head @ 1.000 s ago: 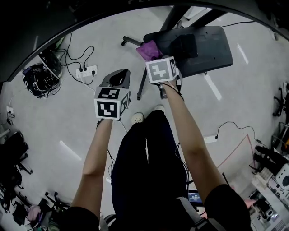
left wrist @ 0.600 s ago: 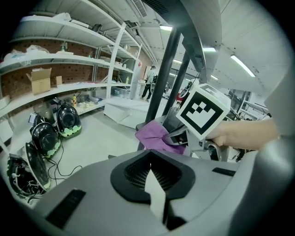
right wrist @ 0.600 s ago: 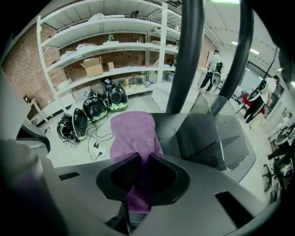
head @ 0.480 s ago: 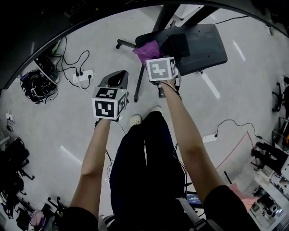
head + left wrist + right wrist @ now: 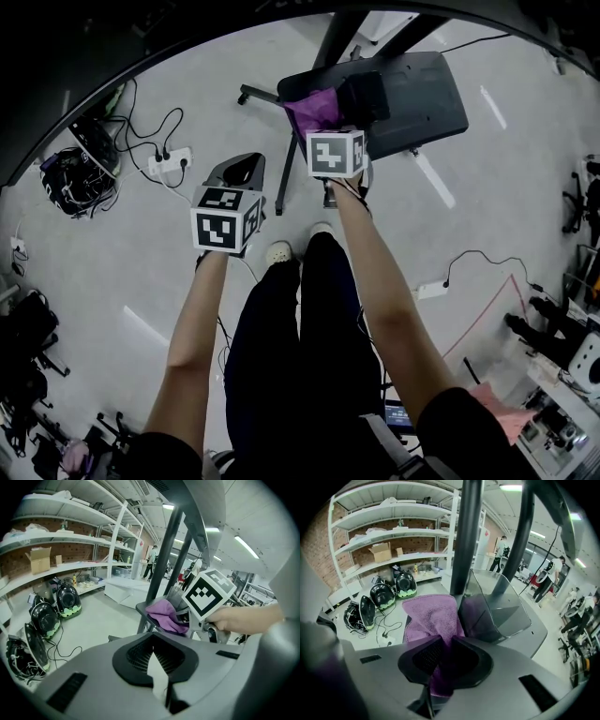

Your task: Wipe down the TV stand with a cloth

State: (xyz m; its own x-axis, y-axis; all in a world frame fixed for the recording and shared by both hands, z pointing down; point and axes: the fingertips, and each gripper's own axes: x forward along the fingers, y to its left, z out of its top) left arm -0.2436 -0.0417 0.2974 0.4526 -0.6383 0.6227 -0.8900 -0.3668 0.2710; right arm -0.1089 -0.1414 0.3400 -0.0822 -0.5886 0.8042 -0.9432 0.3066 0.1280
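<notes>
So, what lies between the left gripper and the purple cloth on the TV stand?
In the head view, only bare floor and one dark leg of the TV stand lie between the left gripper and the purple cloth.

Purple cloth on grey stand base

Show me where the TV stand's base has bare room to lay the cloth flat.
The TV stand's base plate is bare on its right half, between the dark tinted box and the plate's right edge. The left end is crowded: the purple cloth, shut in the right claw, lies there beside the box and near the poles.
</notes>
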